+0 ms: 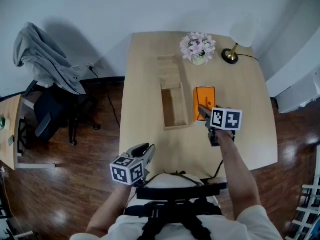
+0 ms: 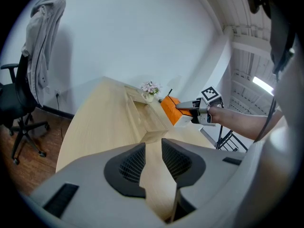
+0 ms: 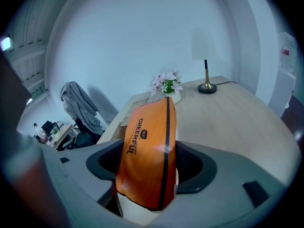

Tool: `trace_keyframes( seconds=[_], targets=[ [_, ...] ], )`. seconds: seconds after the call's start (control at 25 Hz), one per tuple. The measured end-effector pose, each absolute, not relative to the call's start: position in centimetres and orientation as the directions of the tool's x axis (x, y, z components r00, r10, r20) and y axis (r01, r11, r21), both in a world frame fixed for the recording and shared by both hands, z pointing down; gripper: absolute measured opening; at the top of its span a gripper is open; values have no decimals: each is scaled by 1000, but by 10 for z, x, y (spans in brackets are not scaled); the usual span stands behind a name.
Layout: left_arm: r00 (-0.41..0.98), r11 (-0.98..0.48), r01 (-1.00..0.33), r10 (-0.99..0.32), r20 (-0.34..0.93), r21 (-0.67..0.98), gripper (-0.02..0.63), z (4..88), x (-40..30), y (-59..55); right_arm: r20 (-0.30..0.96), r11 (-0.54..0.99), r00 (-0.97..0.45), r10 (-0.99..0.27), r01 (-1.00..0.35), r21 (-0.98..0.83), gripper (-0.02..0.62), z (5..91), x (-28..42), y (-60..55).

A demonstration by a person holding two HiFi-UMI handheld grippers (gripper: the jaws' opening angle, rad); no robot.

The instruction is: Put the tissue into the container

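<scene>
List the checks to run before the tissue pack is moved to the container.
1. Right gripper shut on the orange tissue pack: ok.
2. Wooden container open on top, near compartment looks empty: ok.
3. Pack over the container: not ok, it is to the container's right.
4. Left gripper away from the container, nothing between its jaws: ok.
5. Pack lifted off the table: cannot tell.
6. Flowers and lamp beyond the container, off the path: ok.
</scene>
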State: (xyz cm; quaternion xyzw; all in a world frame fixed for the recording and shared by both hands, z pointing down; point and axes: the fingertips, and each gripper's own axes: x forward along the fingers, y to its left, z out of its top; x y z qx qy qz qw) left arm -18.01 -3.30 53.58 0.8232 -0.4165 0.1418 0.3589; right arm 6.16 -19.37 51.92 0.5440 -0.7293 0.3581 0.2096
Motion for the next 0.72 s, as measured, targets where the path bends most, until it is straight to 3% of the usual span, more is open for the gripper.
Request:
trace_keyframes(
  seconds=[0.72],
  targets=[
    [605, -386, -792, -600, 523, 474, 110, 534, -205, -43, 677, 223, -400, -618, -915, -337, 325, 519, -9, -208]
  ],
)
